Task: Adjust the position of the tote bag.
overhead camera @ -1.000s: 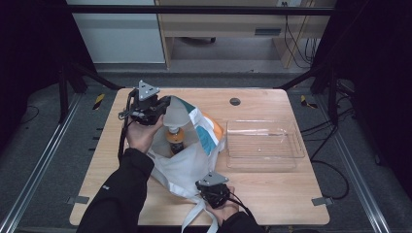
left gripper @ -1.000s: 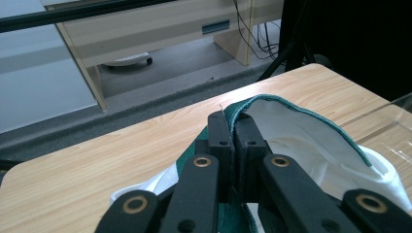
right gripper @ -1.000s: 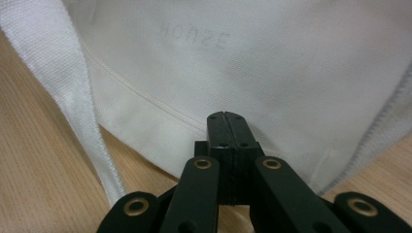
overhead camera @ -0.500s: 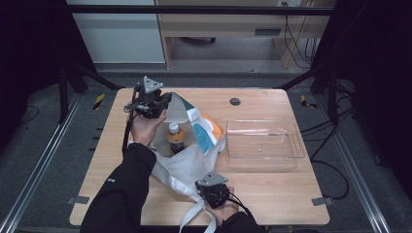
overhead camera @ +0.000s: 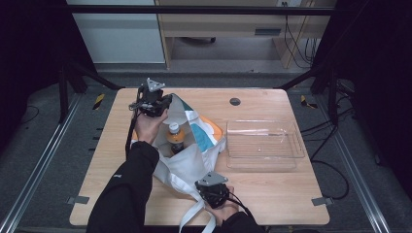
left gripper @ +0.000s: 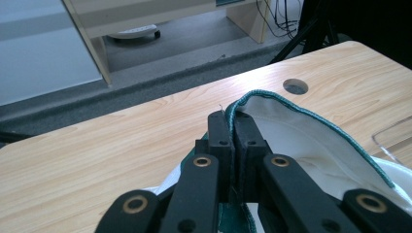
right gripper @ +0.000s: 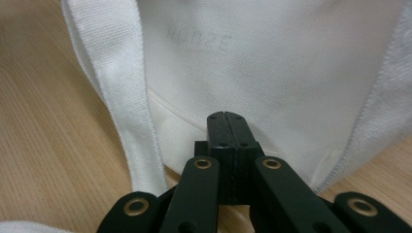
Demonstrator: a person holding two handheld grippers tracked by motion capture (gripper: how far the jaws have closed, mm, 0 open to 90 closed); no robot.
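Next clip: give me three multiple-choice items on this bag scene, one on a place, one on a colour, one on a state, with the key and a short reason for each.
1. Where does the clear plastic tray lie on the table?
A. right of the tote bag
B. under the tote bag
C. at the table's left edge

2. What colour is the trim on the tote bag's rim?
A. red
B. green
C. black

3. How is the left gripper?
A. wide open above the bottle
B. shut on the tray
C. shut on the bag's rim

Key: A, the tray sits right of the bag in the high view; B, green edging shows in the left gripper view; C, the jaws pinch that edging there.
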